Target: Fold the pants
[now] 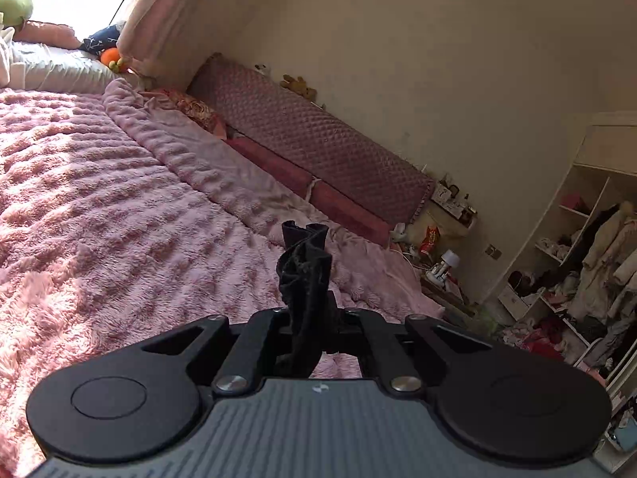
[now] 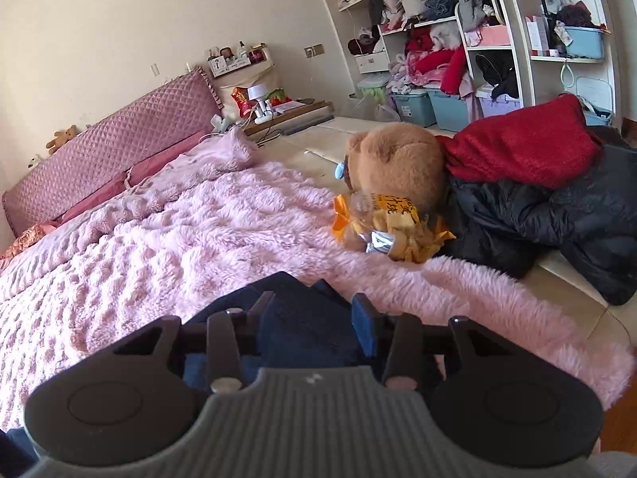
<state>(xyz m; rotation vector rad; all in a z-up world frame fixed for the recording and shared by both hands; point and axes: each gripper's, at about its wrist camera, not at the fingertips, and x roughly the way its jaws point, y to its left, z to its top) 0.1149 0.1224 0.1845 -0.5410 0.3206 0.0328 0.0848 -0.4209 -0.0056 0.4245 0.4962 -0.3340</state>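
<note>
Dark navy cloth pants (image 2: 302,318) lie near the bed's pink fleece edge; left tongs (image 1: 306,275) pinch a bunched fold, right tongs (image 2: 314,310) straddle them unclenched (that thin pinch could slip).

pants (image 1: 304,279): dark matt cloth, crumpled | blanket (image 1: 99,199): pink shaggy fleece, ridged | headboard (image 1: 318,147): quilted, slight sheen | left gripper (image 1: 308,318): matt black plastic, metal pins | bear (image 2: 398,159): brown plush
</note>
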